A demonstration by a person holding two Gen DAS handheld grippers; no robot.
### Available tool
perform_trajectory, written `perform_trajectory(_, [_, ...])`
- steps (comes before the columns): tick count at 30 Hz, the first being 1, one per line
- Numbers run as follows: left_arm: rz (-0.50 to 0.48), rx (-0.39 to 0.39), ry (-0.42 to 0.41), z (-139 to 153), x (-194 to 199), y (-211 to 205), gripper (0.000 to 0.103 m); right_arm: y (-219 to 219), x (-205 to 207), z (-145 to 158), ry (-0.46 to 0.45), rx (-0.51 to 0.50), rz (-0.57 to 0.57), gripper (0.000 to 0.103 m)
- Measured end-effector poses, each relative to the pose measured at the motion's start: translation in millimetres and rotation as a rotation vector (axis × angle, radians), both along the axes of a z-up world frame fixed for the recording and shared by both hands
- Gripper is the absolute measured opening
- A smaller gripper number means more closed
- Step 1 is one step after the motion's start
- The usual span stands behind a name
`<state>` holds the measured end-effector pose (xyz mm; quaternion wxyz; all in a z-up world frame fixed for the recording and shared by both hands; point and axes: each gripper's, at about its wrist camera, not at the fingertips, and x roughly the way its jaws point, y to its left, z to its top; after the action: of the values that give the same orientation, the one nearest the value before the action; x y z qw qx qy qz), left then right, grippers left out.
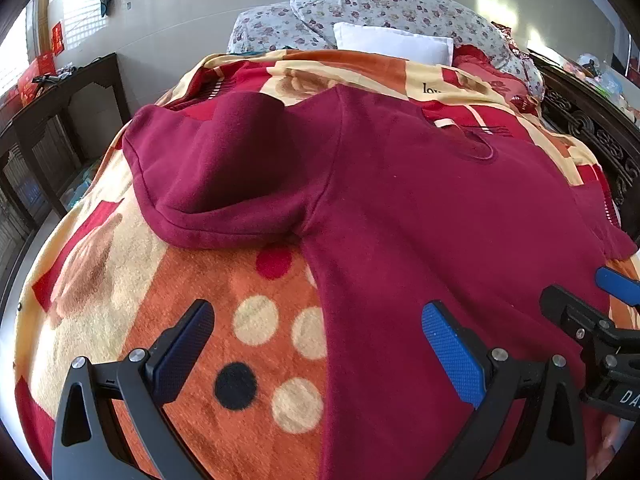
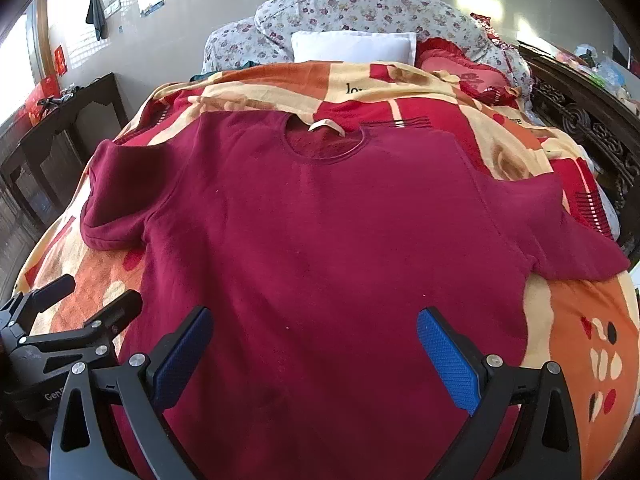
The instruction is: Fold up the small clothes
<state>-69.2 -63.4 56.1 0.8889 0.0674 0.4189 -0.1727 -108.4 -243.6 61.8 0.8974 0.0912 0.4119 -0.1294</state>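
A dark red short-sleeved shirt (image 2: 320,232) lies flat, front up, on the patterned blanket, neck hole away from me and both sleeves spread out. Its left sleeve (image 1: 208,184) bulges a little off the blanket. My left gripper (image 1: 316,344) hovers open over the shirt's left side edge, one finger above the blanket, the other above the cloth. My right gripper (image 2: 312,352) is open over the lower middle of the shirt, nothing between its fingers. Each gripper shows in the other's view: the right gripper (image 1: 592,300) at the far right, the left gripper (image 2: 84,300) at the lower left.
The orange, red and cream blanket (image 1: 248,336) covers the bed. A white pillow (image 2: 352,46) and flowered quilts (image 2: 360,8) are piled at the head. A dark wooden table (image 1: 60,128) stands to the left, a carved dark bed frame (image 2: 580,120) to the right.
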Motion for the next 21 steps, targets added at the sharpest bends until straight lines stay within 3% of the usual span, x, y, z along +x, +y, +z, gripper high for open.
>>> perform_trajectory(14, [0.082,-0.012,0.010,4.0,42.8,39.9,0.103,19.7,40.7,-4.3,0.014,-0.006,0.062,0.103])
perform_trajectory(21, [0.238,-0.029,0.012,11.9,113.6,106.2,0.103,32.9,57.8,-9.5,0.029,-0.018,0.106,0.103])
